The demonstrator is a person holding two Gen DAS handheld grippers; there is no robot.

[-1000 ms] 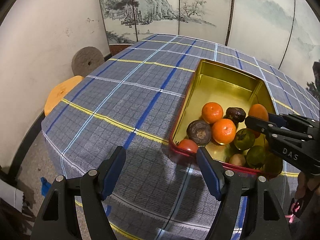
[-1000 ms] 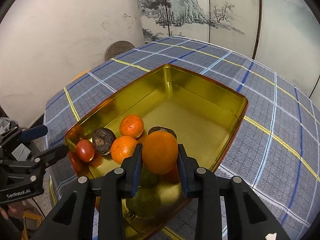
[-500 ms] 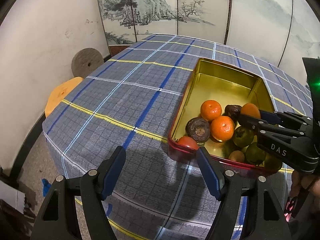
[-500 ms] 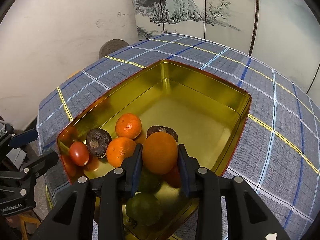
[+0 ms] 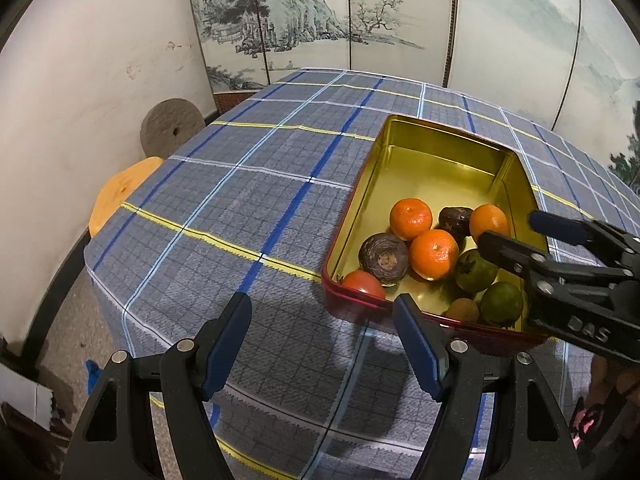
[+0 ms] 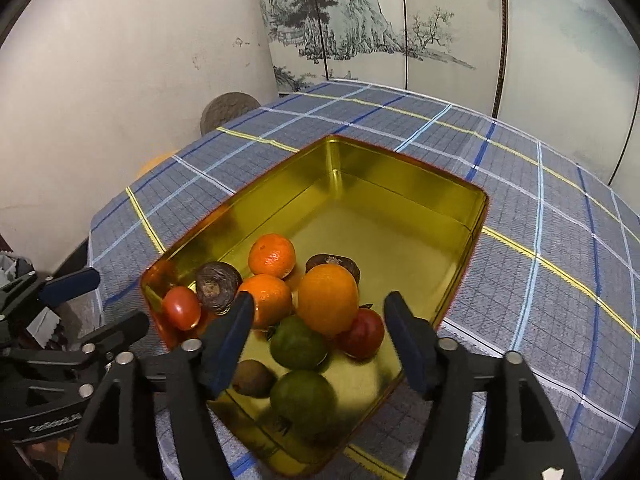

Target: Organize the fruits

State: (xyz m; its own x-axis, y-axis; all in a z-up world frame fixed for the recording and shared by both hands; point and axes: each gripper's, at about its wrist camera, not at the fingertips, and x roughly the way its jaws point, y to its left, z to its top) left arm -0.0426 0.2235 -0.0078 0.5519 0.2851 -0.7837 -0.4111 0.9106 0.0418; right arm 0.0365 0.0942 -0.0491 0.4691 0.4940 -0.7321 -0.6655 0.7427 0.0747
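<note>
Nearby, plaid tablecloth [image 5: 248, 208], painted screen [image 5: 320, 20], millstone [image 5: 170, 128]

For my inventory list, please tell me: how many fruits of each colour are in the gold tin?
Orange fruits: 3
Red fruits: 2
Green fruits: 2
Dark purple-brown fruits: 2
Light brown fruit: 1
Total: 10

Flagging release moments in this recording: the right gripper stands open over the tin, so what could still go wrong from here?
1. The large orange sits atop other fruit, not on the tin's floor; it might roll.
2. The right gripper, whose jaws have just been opening, flanks the orange closely; pulling back could nudge it.
3. Fruit crowds the near end, so the next piece may land on the pile.
</note>
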